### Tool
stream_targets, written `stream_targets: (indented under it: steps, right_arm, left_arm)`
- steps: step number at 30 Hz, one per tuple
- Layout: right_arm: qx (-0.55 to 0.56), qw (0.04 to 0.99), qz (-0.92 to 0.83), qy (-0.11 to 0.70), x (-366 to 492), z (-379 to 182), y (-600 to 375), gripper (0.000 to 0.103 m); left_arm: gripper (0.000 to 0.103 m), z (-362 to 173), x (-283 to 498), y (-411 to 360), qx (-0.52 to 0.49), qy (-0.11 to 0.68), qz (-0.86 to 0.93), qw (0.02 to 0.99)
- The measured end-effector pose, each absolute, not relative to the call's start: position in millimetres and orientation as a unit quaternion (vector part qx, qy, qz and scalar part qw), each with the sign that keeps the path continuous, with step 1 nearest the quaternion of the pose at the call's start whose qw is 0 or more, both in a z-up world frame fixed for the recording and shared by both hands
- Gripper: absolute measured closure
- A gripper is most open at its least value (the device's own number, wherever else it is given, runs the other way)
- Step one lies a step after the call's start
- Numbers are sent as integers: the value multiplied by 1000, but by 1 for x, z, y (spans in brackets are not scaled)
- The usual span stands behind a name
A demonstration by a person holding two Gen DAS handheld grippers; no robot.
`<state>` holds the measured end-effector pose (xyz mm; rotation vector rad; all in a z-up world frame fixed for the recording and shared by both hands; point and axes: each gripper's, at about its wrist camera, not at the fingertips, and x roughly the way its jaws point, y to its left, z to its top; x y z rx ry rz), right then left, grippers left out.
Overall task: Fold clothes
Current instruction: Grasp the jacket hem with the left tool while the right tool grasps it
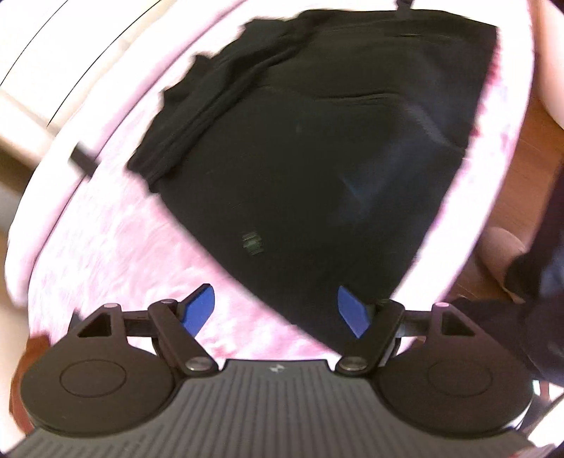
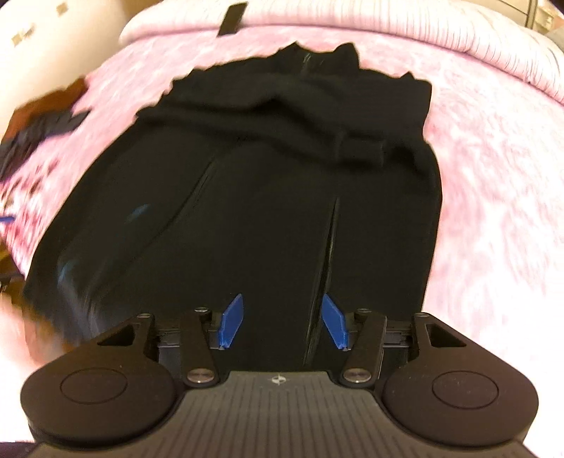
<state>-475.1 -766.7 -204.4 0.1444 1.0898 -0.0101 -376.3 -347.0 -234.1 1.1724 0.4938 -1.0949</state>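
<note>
A folded black fabric garment (image 1: 310, 148) lies on the pink mottled bedcover (image 1: 116, 246), toward twelve o'clock of the left gripper (image 1: 276, 310) and right gripper (image 2: 282, 320), both parted and empty.

We look down along our right gripper (image 2: 282, 322), its blue fingertips (image 2: 232, 322) standing apart with nothing pressed between them. Beneath and ahead of them lies a black garment (image 2: 253, 197), filling the middle of the view. Its near part lies fairly flat, with two long seams or creases running from about 6 o'clock up toward 12. Toward 12 o'clock the cloth is bunched into folds with a ragged far edge. It rests on a pink mottled bedspread (image 2: 493, 183), which shows from 9 round to 3 o'clock. At 12 o'clock a small dark strip (image 2: 231, 17) lies on the bedding, too blurred to tell more.
</note>
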Motion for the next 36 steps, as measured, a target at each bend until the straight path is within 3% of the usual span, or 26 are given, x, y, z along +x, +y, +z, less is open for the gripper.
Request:
stream_targets:
  steps: [7, 10, 15, 16, 17, 18, 22, 28, 36]
  right_arm:
    - [35, 844, 38, 534, -519, -209, -727, 47]
    - [30, 842, 42, 536, -524, -213, -724, 47]
    - [-13, 840, 61, 540, -532, -216, -721, 43]
    - [-22, 838, 66, 541, -534, -218, -719, 42]
    - [-30, 838, 71, 541, -535, -219, -718, 40]
    - [-39, 837, 77, 541, -537, -219, -717, 39]
    - [-82, 835, 107, 533, -543, -220, -706, 34]
    - [-162, 830, 148, 512, -555, -227, -685, 21]
    - [-224, 824, 169, 492, -560, -246, -671, 21]
  left_arm:
    - [29, -279, -421, -347, 585, 162, -527, 594]
    - [34, -300, -417, -349, 629, 146, -505, 573]
    - [37, -292, -392, -350, 647, 143, -496, 562]
    - [43, -289, -387, -351, 648, 144, -499, 557]
    - [63, -284, -383, -352, 646, 151, -502, 555]
    - [73, -278, -378, -354, 640, 162, -505, 555]
    - [94, -250, -361, -365, 607, 198, -520, 567]
    - [95, -208, -299, -391, 451, 318, -518, 654]
    - [95, -193, -242, -421, 357, 373, -492, 701]
